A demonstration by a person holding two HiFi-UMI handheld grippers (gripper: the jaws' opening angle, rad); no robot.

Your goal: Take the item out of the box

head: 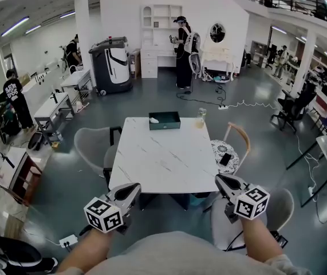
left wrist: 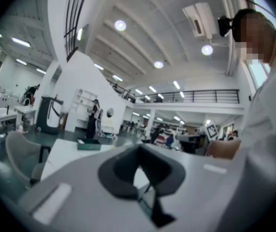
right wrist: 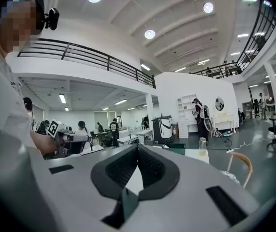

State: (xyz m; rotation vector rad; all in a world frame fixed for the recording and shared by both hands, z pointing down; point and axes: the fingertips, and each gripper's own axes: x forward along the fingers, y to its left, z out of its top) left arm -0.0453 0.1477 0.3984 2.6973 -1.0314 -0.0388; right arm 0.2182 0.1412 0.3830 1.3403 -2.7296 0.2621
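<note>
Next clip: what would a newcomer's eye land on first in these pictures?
The white table in the big hall stands out first, with a dark green box at its far edge and a glass just right of it. Low in the head view, the left gripper and right gripper sit short of the near edge, both shut and empty.

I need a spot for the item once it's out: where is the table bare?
The table is bare from its near edge up to the green box and the glass. Only that far edge is crowded.
</note>
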